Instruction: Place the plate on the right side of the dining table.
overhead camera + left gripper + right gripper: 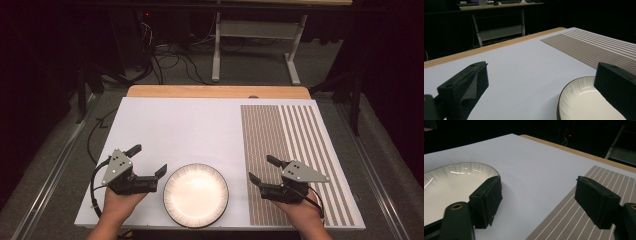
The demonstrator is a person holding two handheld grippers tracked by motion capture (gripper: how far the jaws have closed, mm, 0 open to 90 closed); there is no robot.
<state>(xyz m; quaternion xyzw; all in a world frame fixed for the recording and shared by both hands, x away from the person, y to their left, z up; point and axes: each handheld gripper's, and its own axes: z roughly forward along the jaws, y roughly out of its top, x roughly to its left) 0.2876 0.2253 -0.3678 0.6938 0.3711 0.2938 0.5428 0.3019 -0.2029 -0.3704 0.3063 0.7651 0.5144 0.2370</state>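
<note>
A white plate with a dark rim lies empty near the front edge of the white board, between my two grippers. Just left of the plate my left gripper is held in a hand, jaws wide apart with nothing between them. In the left gripper view the plate lies under the right-hand jaw. My right gripper hovers over the striped mat to the right of the plate, open and empty. The right gripper view has the plate behind its left-hand jaw.
A brown mat with white stripes covers the right part of the board. A wooden table edge runs along the back. Beyond it stand a desk frame and loose cables on the floor.
</note>
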